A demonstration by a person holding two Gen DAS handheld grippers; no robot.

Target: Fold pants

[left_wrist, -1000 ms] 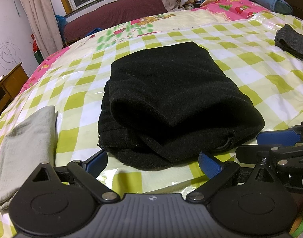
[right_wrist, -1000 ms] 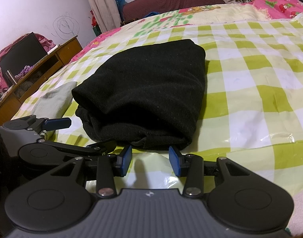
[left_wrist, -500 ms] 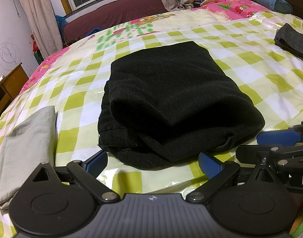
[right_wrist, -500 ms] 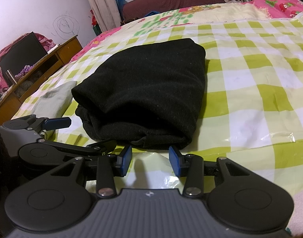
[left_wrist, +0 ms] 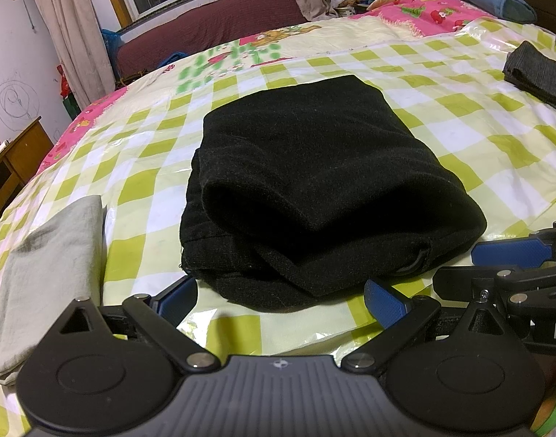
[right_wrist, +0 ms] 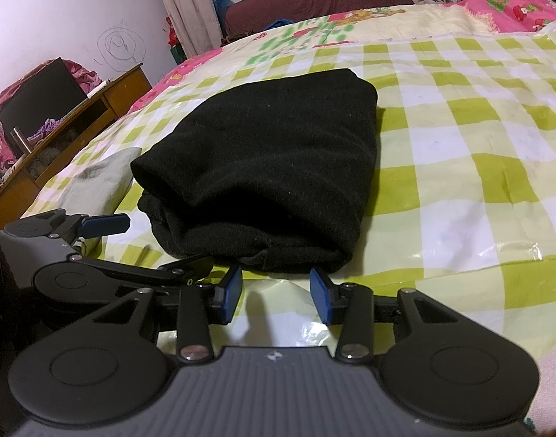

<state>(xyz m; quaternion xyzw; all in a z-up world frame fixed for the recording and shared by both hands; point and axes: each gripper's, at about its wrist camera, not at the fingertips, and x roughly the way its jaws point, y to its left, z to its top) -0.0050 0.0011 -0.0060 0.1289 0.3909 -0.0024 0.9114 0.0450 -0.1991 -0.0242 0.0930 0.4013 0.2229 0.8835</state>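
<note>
The black pants point(left_wrist: 325, 185) lie in a thick folded bundle on the checkered bed cover point(right_wrist: 460, 167), so the fold looks finished to me. You hold your 2 grippers just in front of the bundle's near edge, the left gripper point(left_wrist: 281, 293) released wide and the right gripper point(right_wrist: 274, 291) half apart, both grasping nothing, probably because you let go already.

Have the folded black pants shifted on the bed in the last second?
No. The black pants lie on the same green squares of the checked sheet as before, their near edge just beyond the open jaws of both grippers.
</note>
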